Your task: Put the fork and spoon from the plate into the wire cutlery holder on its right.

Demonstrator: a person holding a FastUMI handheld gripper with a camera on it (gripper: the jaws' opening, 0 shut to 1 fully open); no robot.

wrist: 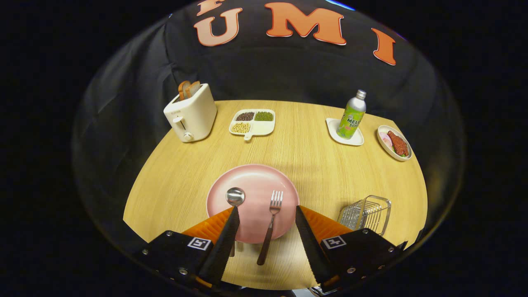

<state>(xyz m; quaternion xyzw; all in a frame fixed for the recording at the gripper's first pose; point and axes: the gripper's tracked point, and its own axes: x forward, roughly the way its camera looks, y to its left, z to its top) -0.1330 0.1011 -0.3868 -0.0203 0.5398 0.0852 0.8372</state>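
Starting at the left, the shiny metal spoon with the dark handle [234, 197] lies on the round pink plate [255, 185], its bowl pointing away from us and most of its handle hidden behind the left finger of our tool [266, 212], so we judge it the awkward one to take first. Just right of it, between the fingers, the metal fork with the brown handle [270, 226] rests with its tines on the plate and its handle sticking out over the rim onto the pale wooden desk [297, 144]. Our tool stands wide apart, holding nothing, with the plate's near half framed between the fingers. We would go for the fork, and to do it well we should lower and centre on the overhanging handle, where there is room under it, then close across its narrow width. Further right, beyond the right finger, the silver wire cutlery holder [367, 214] waits on the desk, well clear of the plate. We should lift high enough to clear its rim and tip the fork handle-down before letting go.
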